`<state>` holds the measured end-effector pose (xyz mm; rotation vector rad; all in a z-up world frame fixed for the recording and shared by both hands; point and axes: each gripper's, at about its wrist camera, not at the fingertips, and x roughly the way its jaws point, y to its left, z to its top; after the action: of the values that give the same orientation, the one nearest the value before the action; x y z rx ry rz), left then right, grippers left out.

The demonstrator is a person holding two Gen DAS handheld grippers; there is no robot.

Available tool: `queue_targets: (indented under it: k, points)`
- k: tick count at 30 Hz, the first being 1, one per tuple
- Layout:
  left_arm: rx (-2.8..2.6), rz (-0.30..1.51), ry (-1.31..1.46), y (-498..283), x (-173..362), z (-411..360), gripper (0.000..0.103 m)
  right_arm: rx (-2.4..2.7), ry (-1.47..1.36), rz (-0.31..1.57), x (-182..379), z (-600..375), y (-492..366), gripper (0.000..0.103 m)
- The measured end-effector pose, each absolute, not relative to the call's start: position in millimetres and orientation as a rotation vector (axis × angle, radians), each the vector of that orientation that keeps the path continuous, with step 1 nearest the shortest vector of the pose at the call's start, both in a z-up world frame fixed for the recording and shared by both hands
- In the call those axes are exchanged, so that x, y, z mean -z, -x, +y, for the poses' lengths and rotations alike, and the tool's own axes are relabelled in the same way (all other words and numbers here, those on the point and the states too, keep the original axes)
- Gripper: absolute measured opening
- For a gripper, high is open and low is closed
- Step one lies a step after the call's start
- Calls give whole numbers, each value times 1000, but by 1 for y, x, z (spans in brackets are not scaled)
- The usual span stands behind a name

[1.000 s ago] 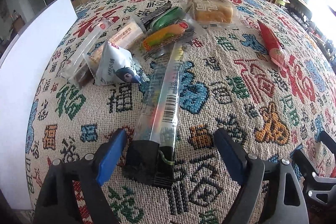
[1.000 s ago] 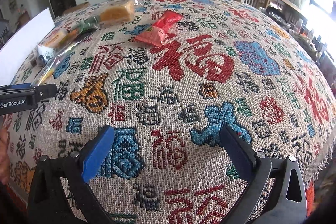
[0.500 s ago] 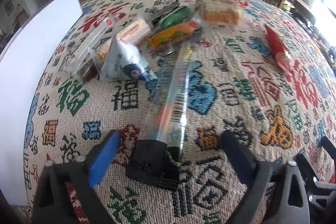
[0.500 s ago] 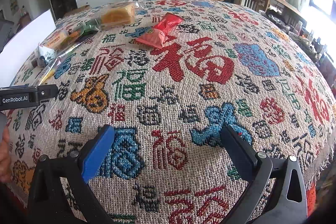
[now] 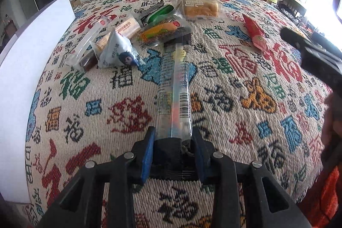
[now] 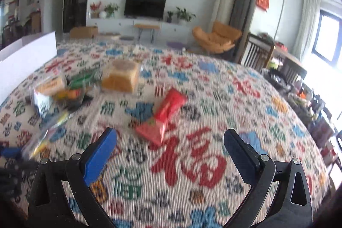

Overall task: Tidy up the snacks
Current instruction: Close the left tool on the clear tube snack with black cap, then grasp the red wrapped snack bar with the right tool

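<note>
Patterned tablecloth (image 5: 235, 82); left claw (image 5: 173, 142) clamps candy tube (image 5: 174, 87); right claw (image 6: 170, 142) agape.

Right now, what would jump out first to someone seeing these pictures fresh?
The left gripper is clamped on the near end of a long clear candy pack, which points toward a snack pile at the far left. On the patterned tablecloth, a red packet lies alone ahead of the open right gripper.

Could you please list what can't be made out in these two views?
- Left wrist: the long packet's near end is hidden between the left gripper's fingers.
- Left wrist: the frame edge cuts off the right gripper.
- Right wrist: motion blur makes the snack pile unreadable.
- Both: the white box's inside is hidden by its wall.
</note>
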<state>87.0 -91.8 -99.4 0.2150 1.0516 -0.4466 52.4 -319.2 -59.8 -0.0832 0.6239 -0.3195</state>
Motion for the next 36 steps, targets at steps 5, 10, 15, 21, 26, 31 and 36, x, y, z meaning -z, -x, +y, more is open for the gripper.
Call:
queue_targets:
  k: [5, 10, 15, 21, 26, 31, 36]
  points:
    - [463, 1058, -203, -79, 99, -84, 33, 296, 70, 637, 60, -325, -81, 101]
    - [472, 1065, -185, -76, 98, -79, 33, 303, 86, 647, 62, -329, -100, 101]
    - [474, 1065, -187, -74, 98, -79, 33, 307, 65, 651, 62, -333, -104, 101]
    - [487, 1067, -173, -72, 98, -74, 33, 308, 92, 703, 71, -337, -113, 101]
    - [503, 1080, -154, -68, 97, -68, 33, 271, 17, 823, 81, -363, -134, 101]
    - [506, 1075, -171, -66, 97, -70, 33, 240, -144, 1029, 98, -398, -169, 101]
    - [510, 1083, -200, -62, 97, -70, 33, 251, -239, 1107, 112, -397, -197, 99]
